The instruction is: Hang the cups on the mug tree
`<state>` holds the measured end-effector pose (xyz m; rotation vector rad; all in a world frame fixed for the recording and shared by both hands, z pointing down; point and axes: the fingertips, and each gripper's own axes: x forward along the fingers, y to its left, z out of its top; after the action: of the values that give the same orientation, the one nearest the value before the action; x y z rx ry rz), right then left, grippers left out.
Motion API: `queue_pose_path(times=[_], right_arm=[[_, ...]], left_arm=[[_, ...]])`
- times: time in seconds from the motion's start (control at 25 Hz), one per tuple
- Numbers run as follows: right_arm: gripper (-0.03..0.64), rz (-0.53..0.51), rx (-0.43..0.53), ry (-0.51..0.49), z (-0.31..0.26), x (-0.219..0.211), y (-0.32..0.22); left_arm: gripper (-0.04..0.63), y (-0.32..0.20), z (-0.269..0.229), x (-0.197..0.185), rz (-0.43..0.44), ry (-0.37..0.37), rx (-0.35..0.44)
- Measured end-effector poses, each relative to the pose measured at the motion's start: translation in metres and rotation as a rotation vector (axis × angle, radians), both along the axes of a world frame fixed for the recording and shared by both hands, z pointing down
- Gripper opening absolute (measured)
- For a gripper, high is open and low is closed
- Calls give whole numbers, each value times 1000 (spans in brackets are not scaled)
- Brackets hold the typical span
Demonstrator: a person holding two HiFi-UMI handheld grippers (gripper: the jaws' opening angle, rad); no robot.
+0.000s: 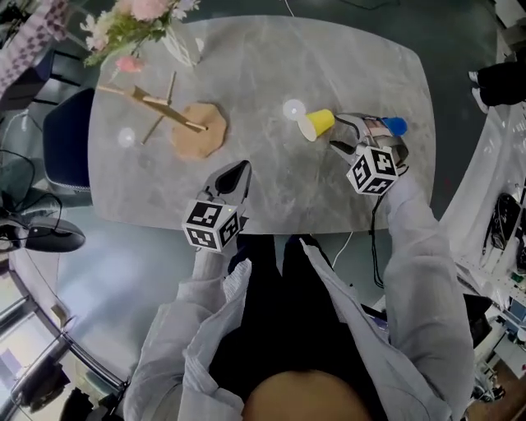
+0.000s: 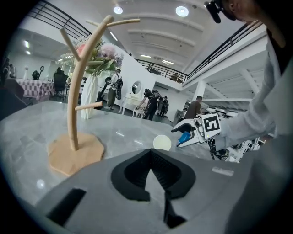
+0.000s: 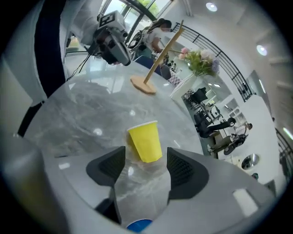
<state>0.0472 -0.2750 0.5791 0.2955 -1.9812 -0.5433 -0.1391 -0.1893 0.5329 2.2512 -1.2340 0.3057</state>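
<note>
Yellow cup (image 1: 317,124) is seen lying on its side on the grey tabletop (image 1: 271,74), right of centre, with its mouth turned left and its base turned right toward the right claw (image 1: 343,134). It is not yet hung. In the right gripper view the yellow cup (image 3: 145,140) is framed just ahead of the right claw (image 3: 145,167), its base lined up with the gap. The two black pads are spread wide, with bare tabletop showing between them, and no pad is seen pressing on the cup, so that claw is released and empty.

A blue cup (image 1: 395,125) is caught just beside the right claw on its far right side. Only a rounded blue edge (image 3: 138,225) shows low between the finger roots, and whether it is touched cannot be told.

Further left, the mug tree (image 1: 197,130) is stood upright on its flat wooden base, well apart from both cups. Its curved stem (image 2: 75,105) is seen clearly from the left gripper view.

The left claw (image 1: 238,171) is held over the near edge of the tabletop, between the mug tree and the yellow cup. Its tips (image 2: 151,153) are clenched together, with nothing gripped.

At the far left corner a vase of pink flowers (image 1: 136,20) is set behind the mug tree.
</note>
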Motion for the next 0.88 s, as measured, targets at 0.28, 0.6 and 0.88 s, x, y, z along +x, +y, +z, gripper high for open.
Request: queue_pose_path(times=[0.28, 0.6, 0.88], right_arm=[[310, -149, 24, 183, 33, -5, -27], [238, -216, 19, 256, 46, -16, -32], [236, -157, 100, 285, 33, -6, -34]], left_arm=[[0, -10, 24, -7, 37, 2, -31], [-1, -12, 32, -9, 47, 9, -40], [-1, -7, 27, -13, 10, 31, -34]])
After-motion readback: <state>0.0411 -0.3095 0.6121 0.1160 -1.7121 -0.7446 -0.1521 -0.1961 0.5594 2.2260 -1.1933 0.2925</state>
